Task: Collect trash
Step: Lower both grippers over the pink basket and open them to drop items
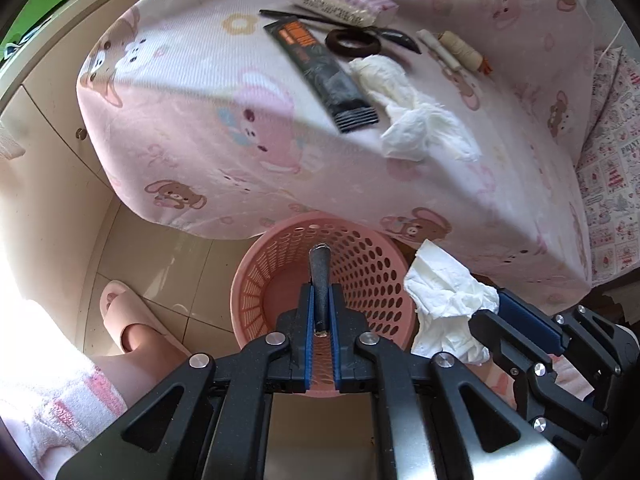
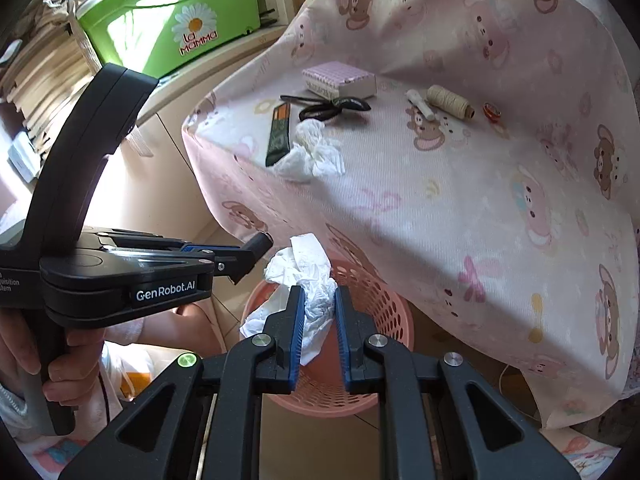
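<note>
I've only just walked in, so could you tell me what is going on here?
A person is clearing trash off a bed with two handheld grippers. The left gripper is shut on a dark stick above the pink basket on the floor. The right gripper holds a crumpled tissue over the same basket. More tissue and a dark wrapper remain on the bed.

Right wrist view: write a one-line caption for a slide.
Right gripper holds a crumpled tissue over the pink basket; more tissue waits on the bed.
</note>
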Demonstrator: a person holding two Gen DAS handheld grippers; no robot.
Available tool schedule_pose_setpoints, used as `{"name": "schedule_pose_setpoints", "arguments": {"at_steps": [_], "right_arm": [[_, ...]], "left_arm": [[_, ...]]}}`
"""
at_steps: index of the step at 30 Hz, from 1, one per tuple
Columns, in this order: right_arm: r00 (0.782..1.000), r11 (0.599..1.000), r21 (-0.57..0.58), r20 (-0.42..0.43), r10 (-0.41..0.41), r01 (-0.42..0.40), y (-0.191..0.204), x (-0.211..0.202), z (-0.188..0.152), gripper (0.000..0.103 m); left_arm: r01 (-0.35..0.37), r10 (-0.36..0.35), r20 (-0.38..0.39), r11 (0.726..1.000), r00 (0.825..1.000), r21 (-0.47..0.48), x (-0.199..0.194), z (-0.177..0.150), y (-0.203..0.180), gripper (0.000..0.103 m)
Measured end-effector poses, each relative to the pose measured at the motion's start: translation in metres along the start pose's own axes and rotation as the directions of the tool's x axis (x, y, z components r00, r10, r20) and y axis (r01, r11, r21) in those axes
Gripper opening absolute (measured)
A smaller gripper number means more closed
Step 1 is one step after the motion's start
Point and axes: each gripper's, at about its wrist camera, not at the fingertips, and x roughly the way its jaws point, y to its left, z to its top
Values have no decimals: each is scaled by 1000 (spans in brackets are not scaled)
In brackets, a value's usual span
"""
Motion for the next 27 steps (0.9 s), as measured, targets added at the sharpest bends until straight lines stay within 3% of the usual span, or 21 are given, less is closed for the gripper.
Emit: {"name": "schedule_pose_setpoints", "arguments": {"at_steps": [12,17,24,27], "right_arm": [[977,995,-66,-199,-80,68,7,78,-32,16],[968,996,-66,-237,-79,66,7,95,-37,16],[952,994,-74,-289,-102,84,8,115,-45,16],[945,996,-46,-316,-86,75,4,120,-45,24]], "left_arm": [[-51,46,-181,998,982,-28,69,-7,9,6],[-114,103,-212,993,972,-39,92,-8,19,7],[-111,97,-257,993,961,-40,110,-14,25,8],[-131,117,-255,991,960,-41,109,-15,26,11]]}}
